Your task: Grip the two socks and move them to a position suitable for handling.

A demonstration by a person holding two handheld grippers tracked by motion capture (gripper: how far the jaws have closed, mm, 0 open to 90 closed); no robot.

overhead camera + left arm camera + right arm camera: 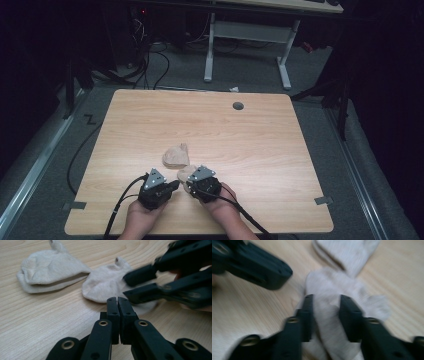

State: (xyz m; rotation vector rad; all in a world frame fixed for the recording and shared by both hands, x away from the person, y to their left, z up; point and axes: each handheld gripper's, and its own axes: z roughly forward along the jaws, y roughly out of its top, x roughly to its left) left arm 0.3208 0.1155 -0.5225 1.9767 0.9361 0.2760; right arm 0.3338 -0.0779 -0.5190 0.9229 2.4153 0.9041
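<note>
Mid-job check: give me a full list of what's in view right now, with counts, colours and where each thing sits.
Nearer sock: one, beige, flat on the table just ahead of both grippers; part of it lies between the right gripper's jaws.
Farther sock: one, beige, bunched, just beyond the nearer sock, towards the table's middle.
Table: one, light wood, with a round grey grommet near its far edge.
Desk frame: one, white legs, on the floor beyond the table.
Cables: several, black, on the floor at far left.
Left gripper: one, black, jaws shut with nothing between them, short of the nearer sock.
Right gripper: one, black, jaws apart astride the nearer sock.
Hands: two, at the near edge.
</note>
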